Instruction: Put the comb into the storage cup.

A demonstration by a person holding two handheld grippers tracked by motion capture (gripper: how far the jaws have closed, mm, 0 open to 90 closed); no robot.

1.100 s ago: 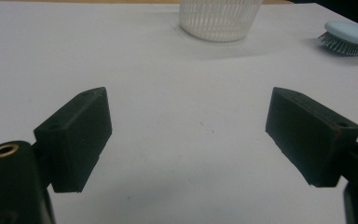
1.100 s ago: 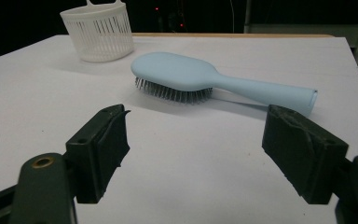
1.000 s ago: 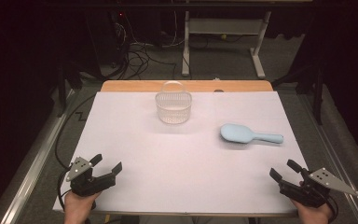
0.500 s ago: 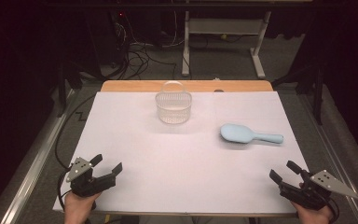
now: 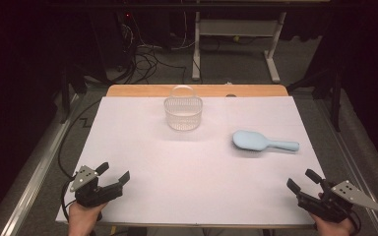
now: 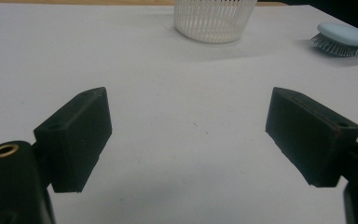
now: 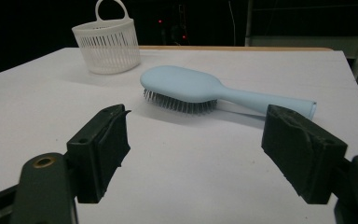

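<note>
One light-blue hairbrush (image 5: 263, 142) lies bristles down on the right half of the white counter (image 5: 197, 172), handle pointing right. One white slatted basket (image 5: 183, 112) stands upright near the far edge. Two tongs rest at the near corners, left tongs (image 5: 114, 173) and right tongs (image 5: 303, 180), both spread wide, holding nothing.

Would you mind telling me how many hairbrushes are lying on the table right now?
1. The light blue hairbrush lies bristles down on the right half of the white table, its handle pointing right, apart from the white basket near the far edge. Nothing appears hidden.
</note>
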